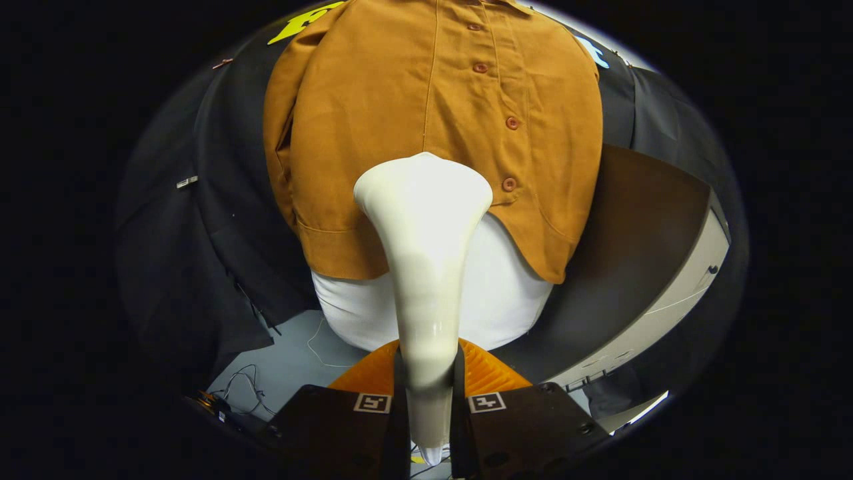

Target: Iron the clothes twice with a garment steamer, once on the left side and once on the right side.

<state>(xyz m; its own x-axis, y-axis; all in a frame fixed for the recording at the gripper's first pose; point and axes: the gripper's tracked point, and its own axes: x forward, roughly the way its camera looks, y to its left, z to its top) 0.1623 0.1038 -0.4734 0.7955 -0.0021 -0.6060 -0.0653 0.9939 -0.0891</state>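
The hand-held gripper (426, 400) has both fingers pressed against the slim neck of a glossy cream-white garment steamer (423, 267), gripping it firmly. The steamer's flared head sits just ahead of the fingers, up against the lower front of a mustard-brown buttoned shirt (400, 120). The shirt hangs over a white rounded form (506, 300) whose bare lower part bulges out beneath the hem.

From where the head sits, just to the side of the button placket (510, 123), I'd judge a stroke is underway near the hem, though I can't say which of the two passes it is. To do it well, the head should stay flat and lightly touching the cloth, travelling in one straight line along the panel and keeping parallel to the row of reddish buttons rather than riding over them. A tilt would lift one lip off the fabric.

Mind the edges: the curved shirt tail drops lower on the button side, and the head could catch and fold it. The sleeve (283, 147) hangs at the far side of the other panel, close to the black draped cloth. There is open fabric above the head for a long stroke. A dark brown counter (640, 220) with a pale front stands beside the form on the button side, so sideways swing there is tighter; loose wires (243, 387) lie on the grey floor below.
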